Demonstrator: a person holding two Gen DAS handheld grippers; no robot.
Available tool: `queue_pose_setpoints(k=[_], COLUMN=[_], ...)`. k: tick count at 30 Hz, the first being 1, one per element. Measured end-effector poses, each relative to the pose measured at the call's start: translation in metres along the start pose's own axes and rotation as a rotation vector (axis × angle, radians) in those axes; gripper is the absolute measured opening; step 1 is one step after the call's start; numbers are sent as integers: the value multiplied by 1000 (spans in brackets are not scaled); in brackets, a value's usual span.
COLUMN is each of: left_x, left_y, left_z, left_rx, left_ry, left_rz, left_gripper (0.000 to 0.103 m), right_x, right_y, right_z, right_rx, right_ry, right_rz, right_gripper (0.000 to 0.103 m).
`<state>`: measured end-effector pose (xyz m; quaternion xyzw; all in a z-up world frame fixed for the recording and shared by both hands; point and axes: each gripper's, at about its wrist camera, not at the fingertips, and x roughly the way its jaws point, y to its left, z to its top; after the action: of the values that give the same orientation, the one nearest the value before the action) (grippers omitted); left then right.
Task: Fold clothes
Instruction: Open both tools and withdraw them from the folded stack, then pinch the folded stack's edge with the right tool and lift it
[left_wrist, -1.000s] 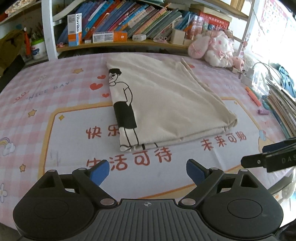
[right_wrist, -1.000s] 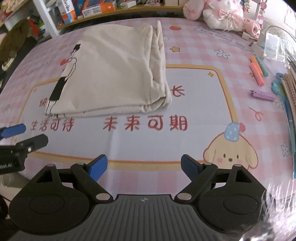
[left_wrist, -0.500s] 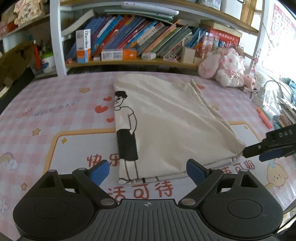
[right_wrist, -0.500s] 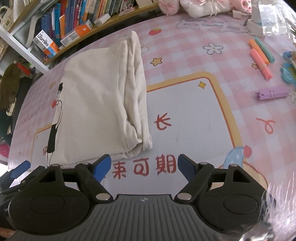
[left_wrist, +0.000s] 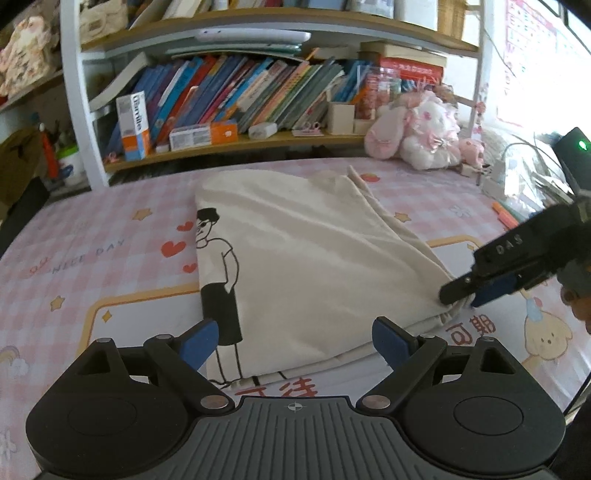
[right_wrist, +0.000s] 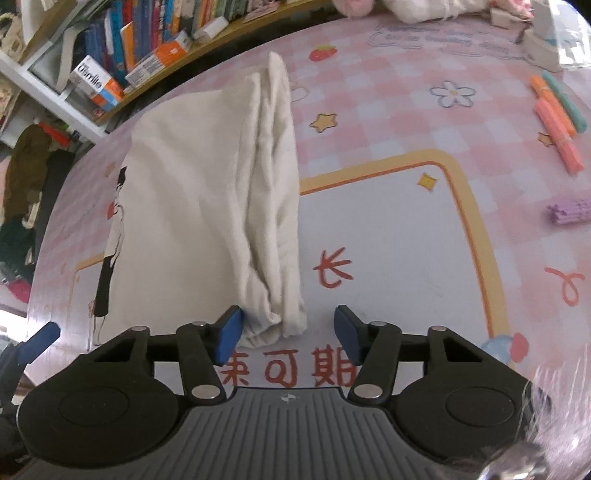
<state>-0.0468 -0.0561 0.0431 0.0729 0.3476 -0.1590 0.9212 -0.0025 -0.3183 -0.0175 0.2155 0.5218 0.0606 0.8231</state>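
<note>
A cream T-shirt (left_wrist: 314, 266) with a cartoon figure print lies folded on the pink checked table mat (left_wrist: 92, 236). My left gripper (left_wrist: 295, 341) is open, hovering just above the shirt's near edge, with nothing gripped. My right gripper (right_wrist: 288, 332) has the bunched near right corner of the T-shirt (right_wrist: 273, 317) between its closing jaws. Its left pad (right_wrist: 229, 332) touches the cloth, while the right pad stands apart from it. In the left wrist view the right gripper (left_wrist: 461, 295) sits at that same corner.
A bookshelf (left_wrist: 258, 99) full of books runs along the far edge, with pink and white plush toys (left_wrist: 417, 133) at its right. Highlighters (right_wrist: 557, 125) and purple clips (right_wrist: 569, 214) lie right of the shirt. A dark bag (right_wrist: 26, 173) sits far left.
Both grippers have come closer to the shirt. The right one swung in to the near right corner and its jaws narrowed around the bunched cloth.
</note>
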Motion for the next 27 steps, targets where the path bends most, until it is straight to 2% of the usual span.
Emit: queue_pose_setpoints(k=[4, 9, 11, 20, 21, 22, 27], left_x=[1, 4, 5, 6, 6, 6, 5], left_y=[-8, -12, -12, -14, -13, -13, -10], left_z=[-5, -9, -9, -9, -9, -9, -11], left_rx=[46, 54, 50, 32, 27, 21, 6], left_ry=[-29, -20, -17, -19, -18, -17, -14], left_rz=[11, 24, 27, 14, 14, 14, 22], left_gripper=[96, 96, 96, 101, 101, 101, 102], right_x=[5, 7, 8, 11, 11, 12, 9], right_y=[7, 11, 10, 8, 8, 7, 5], right_z=[2, 2, 3, 3, 3, 2, 4], right_rx=[-45, -78, -76, -64, -63, -62, -34], right_ry=[23, 30, 31, 41, 42, 42, 38], right_rz=[39, 44, 39, 57, 60, 63, 92], right_gripper=[50, 38, 30, 28, 26, 19, 15])
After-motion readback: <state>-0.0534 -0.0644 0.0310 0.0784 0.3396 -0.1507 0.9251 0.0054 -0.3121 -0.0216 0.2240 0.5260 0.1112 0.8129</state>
